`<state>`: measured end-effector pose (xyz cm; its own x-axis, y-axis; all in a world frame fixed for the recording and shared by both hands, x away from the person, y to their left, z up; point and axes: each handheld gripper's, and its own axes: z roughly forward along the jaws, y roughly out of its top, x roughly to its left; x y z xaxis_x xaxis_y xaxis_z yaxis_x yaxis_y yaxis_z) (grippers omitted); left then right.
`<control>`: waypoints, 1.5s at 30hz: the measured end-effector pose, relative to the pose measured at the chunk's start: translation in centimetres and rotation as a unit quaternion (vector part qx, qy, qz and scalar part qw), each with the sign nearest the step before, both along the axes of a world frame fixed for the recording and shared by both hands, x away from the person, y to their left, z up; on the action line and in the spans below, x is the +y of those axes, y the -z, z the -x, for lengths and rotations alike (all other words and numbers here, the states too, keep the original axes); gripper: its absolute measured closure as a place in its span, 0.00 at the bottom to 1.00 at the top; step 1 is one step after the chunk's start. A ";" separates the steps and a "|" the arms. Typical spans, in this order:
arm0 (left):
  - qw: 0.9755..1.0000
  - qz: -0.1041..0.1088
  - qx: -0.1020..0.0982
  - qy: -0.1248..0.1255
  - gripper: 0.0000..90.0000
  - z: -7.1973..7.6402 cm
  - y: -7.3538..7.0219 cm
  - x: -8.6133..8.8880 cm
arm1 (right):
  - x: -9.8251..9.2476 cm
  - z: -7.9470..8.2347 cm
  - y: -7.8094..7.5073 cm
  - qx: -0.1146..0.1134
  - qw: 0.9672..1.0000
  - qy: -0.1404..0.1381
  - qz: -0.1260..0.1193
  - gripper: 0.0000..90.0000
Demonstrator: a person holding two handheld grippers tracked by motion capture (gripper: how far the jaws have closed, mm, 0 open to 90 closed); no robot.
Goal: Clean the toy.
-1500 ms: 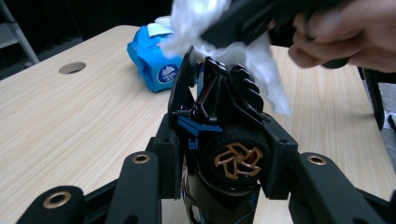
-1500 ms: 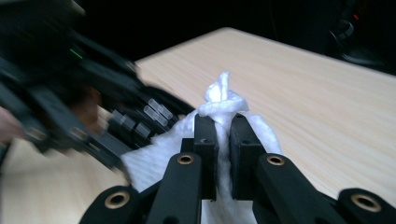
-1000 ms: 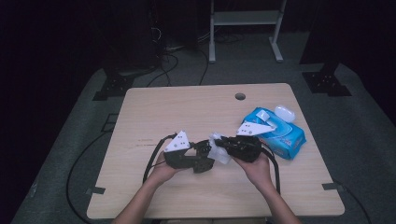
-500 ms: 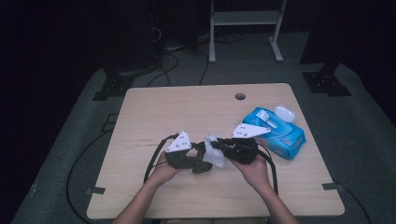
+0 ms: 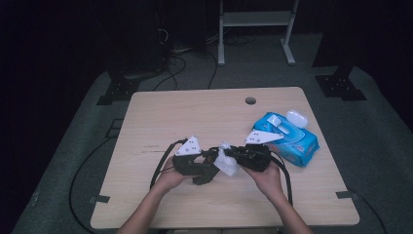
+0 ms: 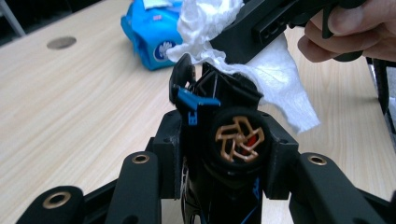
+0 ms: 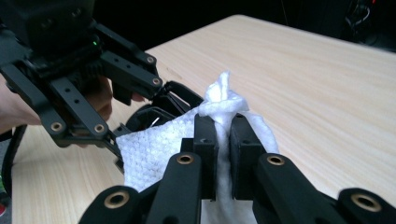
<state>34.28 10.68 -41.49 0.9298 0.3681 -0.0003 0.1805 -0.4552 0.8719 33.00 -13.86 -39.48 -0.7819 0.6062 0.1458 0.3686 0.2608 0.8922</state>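
Landmark: blue wipes pack [image 5: 288, 139], lying flat near the right edge of the bench [image 5: 195, 117].
Wipe: a white wipe [image 5: 227, 161], bunched and twisted, held up off the bench just left of the pack, between the two tools; in the left gripper view it [image 6: 280, 79] drapes down over the object in front.
Right hand-held gripper: [image 5: 234, 155] just left of the pack, pointing left; in the right gripper view its [image 7: 223, 135] jaws are pressed together on the wipe [image 7: 224, 105], a knot of which pokes out above the pads while a flat sheet hangs out to the side.
Left hand-held gripper: [image 5: 207, 170] farther left of the pack, pointing right toward the wipe; in the left gripper view its [image 6: 224, 154] jaws clamp a small black toy-like object [image 6: 233, 140] with a bronze spoked wheel and blue parts.
Contact: the wipe lies against the far end of the black object; the two tools' tips are nearly meeting.
Hands: left hand [image 5: 170, 178] and right hand [image 5: 265, 178] come in from the near bench edge, both below and left of the pack.
Case: a small white rounded case [image 5: 296, 117] rests on the pack's far corner.
Hole: a round cable hole [image 5: 250, 101] in the bench, beyond the pack and to its left.
Cables: black cables [image 5: 163, 163] loop on the bench by the left tool, well left of the pack.
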 end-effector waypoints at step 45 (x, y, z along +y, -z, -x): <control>0.989 -0.137 0.044 0.027 0.58 -1.1 1.9 -2.4 | -2.6 0.1 2.9 0.051 0.998 0.011 0.029 0.92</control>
<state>35.41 8.30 -43.43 0.9489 0.3153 0.0111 0.2189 -0.6833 0.6966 32.88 -16.49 -42.36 -0.7515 0.6323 0.1883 0.4625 0.3014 0.8338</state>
